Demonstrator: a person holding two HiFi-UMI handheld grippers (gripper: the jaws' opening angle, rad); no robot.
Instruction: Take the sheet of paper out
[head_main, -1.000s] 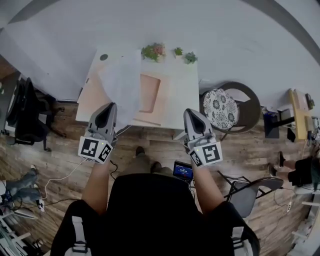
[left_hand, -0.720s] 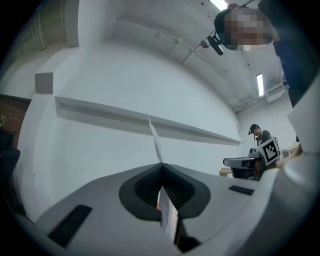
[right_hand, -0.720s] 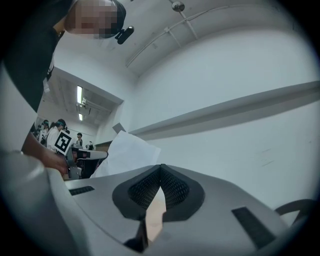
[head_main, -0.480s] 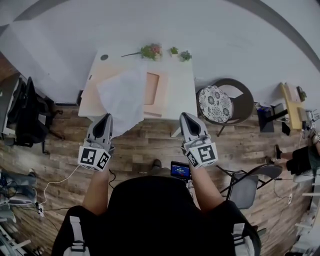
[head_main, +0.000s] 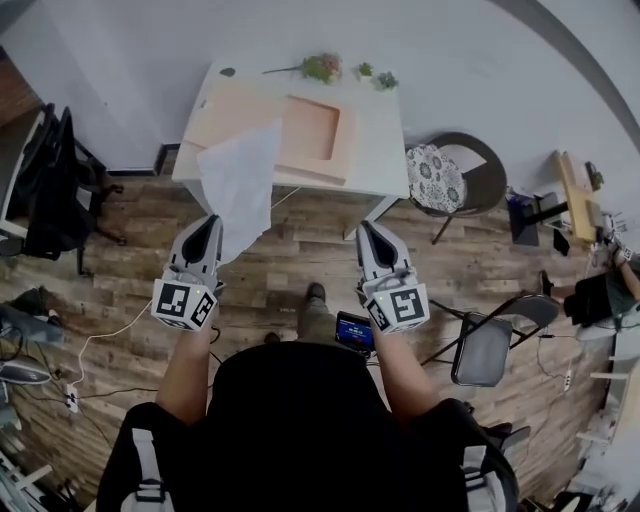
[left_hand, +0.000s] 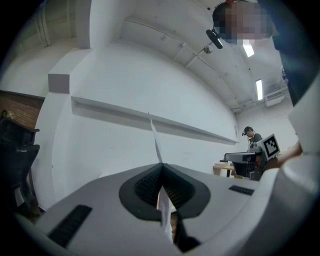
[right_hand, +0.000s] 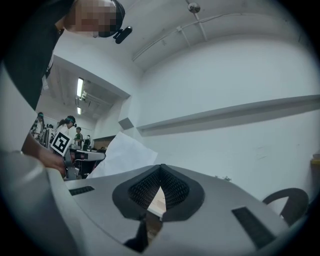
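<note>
Left gripper (head_main: 213, 220): jaws closed, pinching sheet of paper (head_main: 240, 182) by its near corner; in left gripper view thin white edge runs up between pads. Sheet in air, spreading from jaw tips toward table (head_main: 385, 150), far edge overlapping table's front edge in head view. Right gripper (head_main: 365, 227): jaws together, nothing between them, well apart from sheet. Peach board (head_main: 300, 125) flat on table; 3 small plants (head_main: 322, 68) at far edge.
</note>
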